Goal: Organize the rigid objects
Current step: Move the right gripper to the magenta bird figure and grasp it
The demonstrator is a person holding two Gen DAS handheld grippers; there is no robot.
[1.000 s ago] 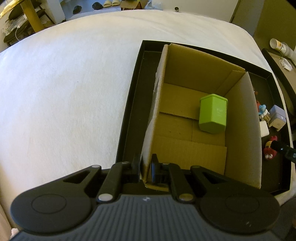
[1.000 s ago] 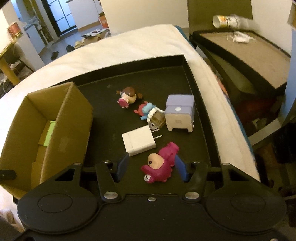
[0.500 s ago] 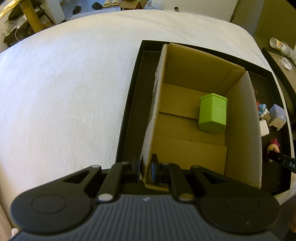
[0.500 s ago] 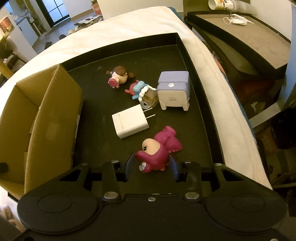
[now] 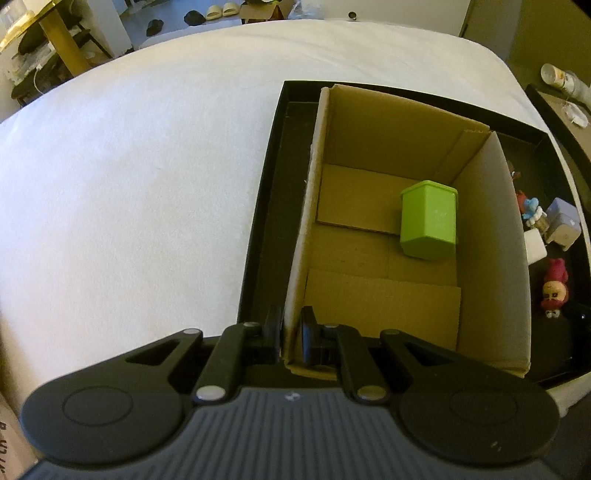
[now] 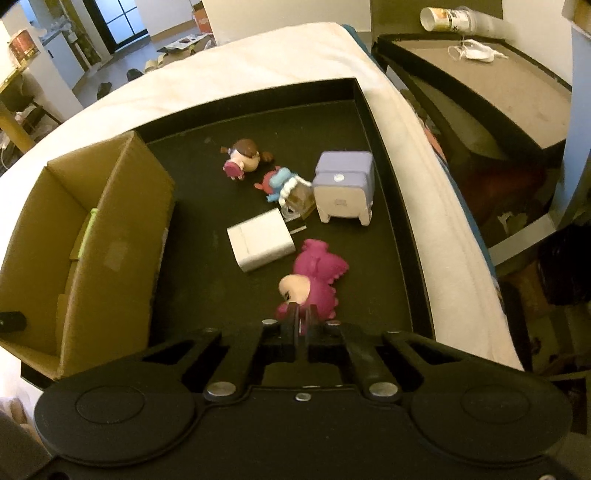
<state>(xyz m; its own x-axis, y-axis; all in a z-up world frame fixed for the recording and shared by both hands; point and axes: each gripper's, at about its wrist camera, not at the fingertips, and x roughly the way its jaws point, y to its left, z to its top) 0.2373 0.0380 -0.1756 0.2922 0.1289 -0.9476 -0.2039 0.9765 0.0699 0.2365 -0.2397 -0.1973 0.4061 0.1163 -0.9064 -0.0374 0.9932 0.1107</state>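
My left gripper is shut on the near left wall of the cardboard box, which stands in the black tray. A green container sits inside the box. In the right wrist view my right gripper has its jaws nearly together, pinching a thin lower part of the pink figure that lies on the tray floor. Beyond it lie a white block, a purple box, a blue and red figure and a brown-haired figure.
The tray rests on a white bed cover. Its raised rim runs close to the right of the toys. A dark side table with a tipped cup stands beyond the bed's right edge.
My right gripper's jaws closed from wide apart around the pink figure to a tight pinch on its lower end. The left gripper and box have not moved.
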